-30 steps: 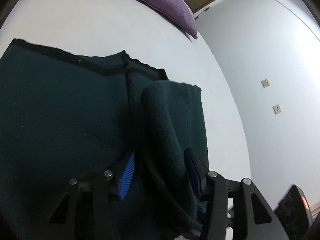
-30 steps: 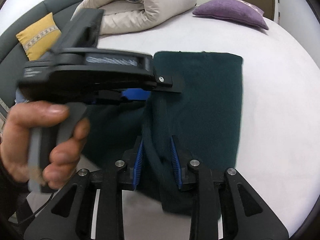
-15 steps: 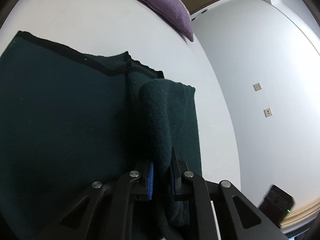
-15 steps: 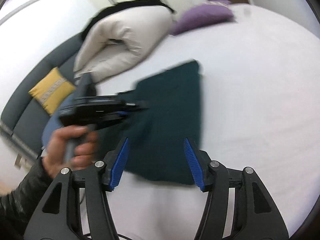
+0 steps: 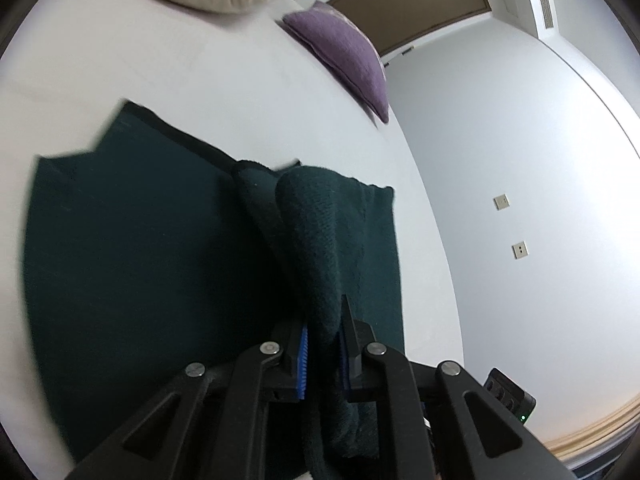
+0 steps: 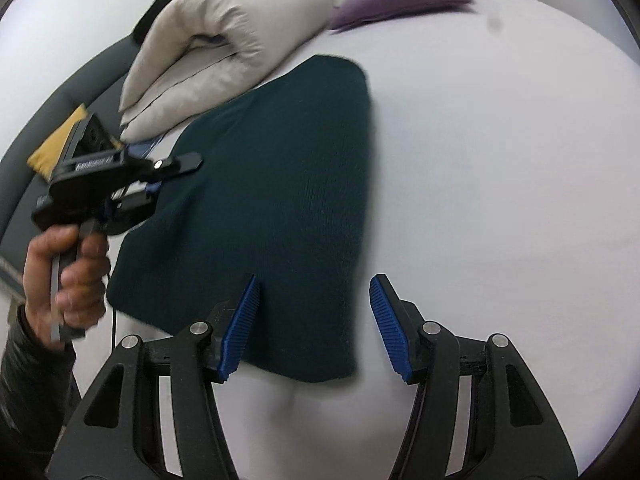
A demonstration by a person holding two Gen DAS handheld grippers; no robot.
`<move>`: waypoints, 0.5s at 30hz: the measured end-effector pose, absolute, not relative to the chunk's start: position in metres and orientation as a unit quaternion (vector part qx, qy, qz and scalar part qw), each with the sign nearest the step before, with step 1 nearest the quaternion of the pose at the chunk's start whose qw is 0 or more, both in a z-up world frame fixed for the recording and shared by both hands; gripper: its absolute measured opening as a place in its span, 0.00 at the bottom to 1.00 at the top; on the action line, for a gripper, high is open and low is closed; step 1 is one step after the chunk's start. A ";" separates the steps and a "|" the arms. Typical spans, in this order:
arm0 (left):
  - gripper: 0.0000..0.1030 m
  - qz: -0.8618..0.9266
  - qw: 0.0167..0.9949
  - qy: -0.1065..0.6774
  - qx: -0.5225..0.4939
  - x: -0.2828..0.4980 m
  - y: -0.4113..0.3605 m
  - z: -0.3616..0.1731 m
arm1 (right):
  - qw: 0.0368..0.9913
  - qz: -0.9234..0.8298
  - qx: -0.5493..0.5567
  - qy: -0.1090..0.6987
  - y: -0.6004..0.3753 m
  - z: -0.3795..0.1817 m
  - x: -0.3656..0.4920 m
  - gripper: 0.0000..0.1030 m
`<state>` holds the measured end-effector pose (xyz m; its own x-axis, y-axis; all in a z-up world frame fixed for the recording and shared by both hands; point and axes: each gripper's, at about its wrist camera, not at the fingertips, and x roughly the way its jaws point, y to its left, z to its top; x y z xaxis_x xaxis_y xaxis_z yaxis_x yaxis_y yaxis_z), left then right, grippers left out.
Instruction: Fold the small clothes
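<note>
My left gripper [image 5: 322, 354] angles down at the bed [image 5: 180, 80], jaws clamped on a raised fold of the dark green knit garment [image 5: 140, 260], having just closed on it. A hand [image 6: 64, 276] grips its handle. My right gripper [image 6: 314, 328] hovers tilted over the garment's near corner, jaws apart after just opening, holding nothing. The garment lies flat on the white bed, one edge pinched up.

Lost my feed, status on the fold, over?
Left gripper shut on a raised fold of the dark green garment. Right gripper open, empty, above its near edge. Garment flat on the white bed. Nothing blocking.
</note>
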<state>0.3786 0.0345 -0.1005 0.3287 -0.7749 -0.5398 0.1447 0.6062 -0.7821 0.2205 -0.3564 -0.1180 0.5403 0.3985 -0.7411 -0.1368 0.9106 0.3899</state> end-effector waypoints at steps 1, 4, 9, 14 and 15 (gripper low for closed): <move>0.12 -0.303 0.751 0.491 -0.322 0.378 0.045 -0.100 | 0.866 0.159 0.139 0.454 -0.351 -0.117 0.218 0.55; 0.12 -0.291 0.753 0.491 -0.328 0.380 0.069 -0.102 | 0.867 0.167 0.117 0.454 -0.336 -0.116 0.221 0.55; 0.12 -0.272 0.755 0.495 -0.331 0.382 0.101 -0.109 | 0.867 0.190 0.079 0.455 -0.297 -0.108 0.226 0.55; 0.12 -0.262 0.758 0.497 -0.332 0.387 0.118 -0.112 | 0.864 0.208 0.057 0.454 -0.262 -0.101 0.231 0.55; 0.12 -0.260 0.759 0.498 -0.331 0.388 0.121 -0.112 | 0.864 0.208 0.057 0.454 -0.262 -0.101 0.231 0.55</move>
